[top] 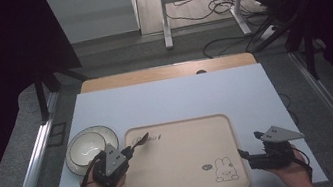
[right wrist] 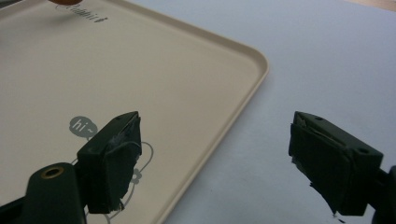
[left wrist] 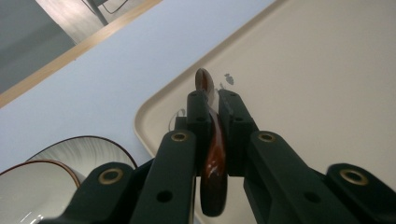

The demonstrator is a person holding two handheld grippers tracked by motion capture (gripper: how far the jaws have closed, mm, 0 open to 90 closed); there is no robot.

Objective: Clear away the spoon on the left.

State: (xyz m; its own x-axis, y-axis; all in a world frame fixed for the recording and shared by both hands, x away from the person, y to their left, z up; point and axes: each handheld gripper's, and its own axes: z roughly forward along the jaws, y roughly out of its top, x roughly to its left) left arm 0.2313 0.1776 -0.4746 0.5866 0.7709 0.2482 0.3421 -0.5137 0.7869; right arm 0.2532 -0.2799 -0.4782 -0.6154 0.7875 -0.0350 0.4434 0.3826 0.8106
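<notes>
The left gripper (top: 133, 150) has its jaws clamped on a dark brown spoon (left wrist: 212, 140), gripping the handle partway along, so the bowl end sticks out past the fingertips and the tail end hangs back between the arms of the tool. It hovers over the near left corner of the beige tray (top: 183, 182), the spoon's tip pointing in over the tray's left edge. Just off that edge, on the pale blue table (top: 165, 98), sits a white bowl (top: 85, 149) on a plate (top: 107, 131). The right gripper (right wrist: 212, 163) waits at the tray's near right corner with its jaws spread wide and nothing between them. The spoon looks glossy, like lacquered wood or plastic, so I'd judge it light and stiff but slick; pinched on a narrow handle, it could swivel in the pads. The hold midway along the handle seems sensible. The bowl looks ceramic and breakable, so a knock against it is worth avoiding.
</notes>
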